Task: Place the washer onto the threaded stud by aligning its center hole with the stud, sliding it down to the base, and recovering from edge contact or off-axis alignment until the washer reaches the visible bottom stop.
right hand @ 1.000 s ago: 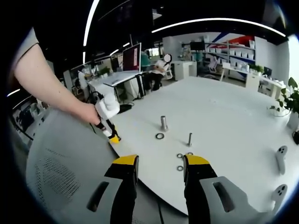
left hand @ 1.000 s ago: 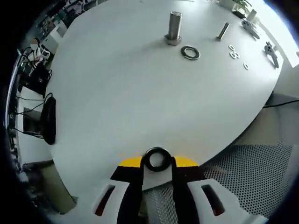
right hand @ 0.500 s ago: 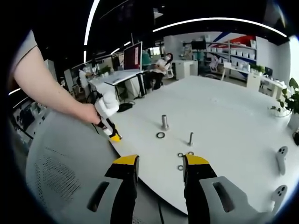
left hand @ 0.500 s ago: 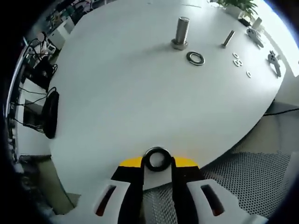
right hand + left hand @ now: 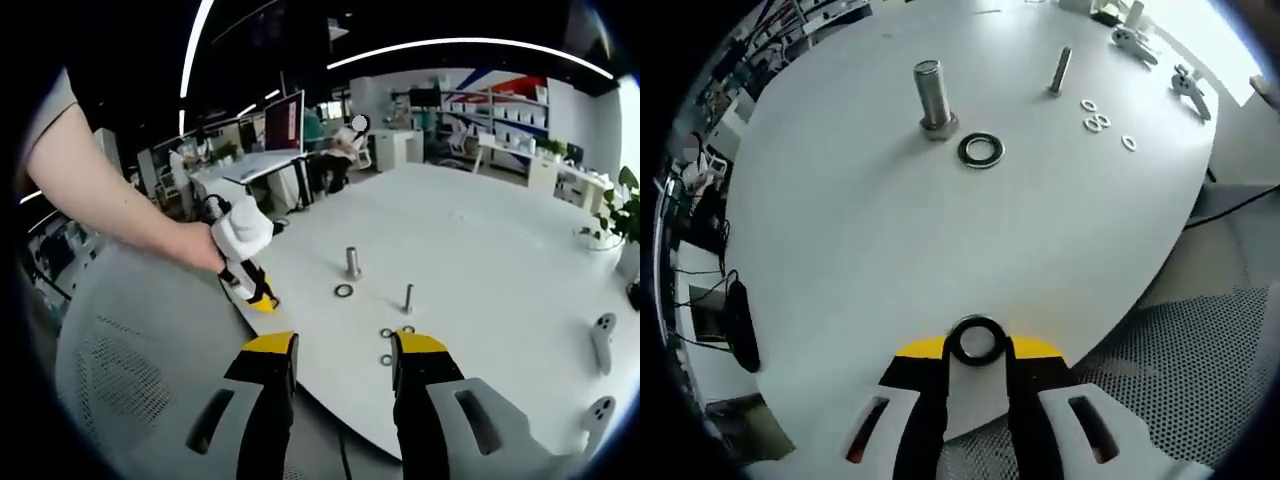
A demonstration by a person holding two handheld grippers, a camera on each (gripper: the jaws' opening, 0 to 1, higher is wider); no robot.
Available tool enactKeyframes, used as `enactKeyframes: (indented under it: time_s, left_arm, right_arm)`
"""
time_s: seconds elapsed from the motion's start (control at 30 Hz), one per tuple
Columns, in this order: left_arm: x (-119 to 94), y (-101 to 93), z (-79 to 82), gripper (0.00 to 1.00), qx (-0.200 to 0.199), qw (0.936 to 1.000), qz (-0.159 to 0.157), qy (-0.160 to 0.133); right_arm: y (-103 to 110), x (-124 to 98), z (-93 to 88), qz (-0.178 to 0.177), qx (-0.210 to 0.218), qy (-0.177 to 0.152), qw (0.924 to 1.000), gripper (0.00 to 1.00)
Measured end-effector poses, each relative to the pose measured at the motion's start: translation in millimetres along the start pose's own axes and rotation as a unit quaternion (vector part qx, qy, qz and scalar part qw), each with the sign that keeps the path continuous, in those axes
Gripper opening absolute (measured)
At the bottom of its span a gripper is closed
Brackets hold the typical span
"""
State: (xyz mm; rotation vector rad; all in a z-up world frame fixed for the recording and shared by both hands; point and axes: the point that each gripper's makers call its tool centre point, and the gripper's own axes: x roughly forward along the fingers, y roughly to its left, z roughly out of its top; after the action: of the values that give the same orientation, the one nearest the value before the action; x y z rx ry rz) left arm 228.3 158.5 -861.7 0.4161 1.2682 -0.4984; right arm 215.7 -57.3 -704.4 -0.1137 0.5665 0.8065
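Observation:
A steel threaded stud (image 5: 930,95) stands upright on its hex base on the white table (image 5: 860,250), also in the right gripper view as the stud (image 5: 352,262). A dark washer (image 5: 981,150) lies flat just beside it, the same washer (image 5: 344,291). My left gripper (image 5: 976,352) is shut on another washer (image 5: 975,322), held upright over the table's near edge, well short of the stud. A person's hand holds that left gripper (image 5: 258,292) at the table edge. My right gripper (image 5: 342,350) is open with nothing between its fingers, off the table's edge.
A thin bolt (image 5: 1061,68) stands past the stud, with small loose washers (image 5: 1095,115) near it. Two handheld controllers (image 5: 600,340) lie at the table's right. A grey mesh chair (image 5: 120,370) sits below the left arm. A black object (image 5: 740,325) hangs left of the table.
The left gripper, still shut on its washer, has moved in over the table edge toward the stud, which now looks nearer. The right gripper has not moved.

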Motion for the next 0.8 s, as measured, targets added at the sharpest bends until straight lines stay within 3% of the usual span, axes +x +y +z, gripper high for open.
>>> enactKeyframes:
  time_s: [0.27,0.6,0.8]
  left_arm:
    - [-12,8.1,35.3,0.19,0.017,0.9993,0.007,-0.032]
    - [-43,21.9,105.2,0.19,0.052,0.9941,0.021,-0.093]
    - [-45,27.8,129.9,0.19,0.069,0.992,0.029,-0.102]
  right_arm:
    - [0,0,1.1,-0.002,0.002,-0.003,1.0,0.39]
    - [-1,-1,1.6,-0.003,0.003,-0.004,1.0,0.39]
    - [-3,-1,2.1,-0.007,0.006,-0.006,0.9999,0.39]
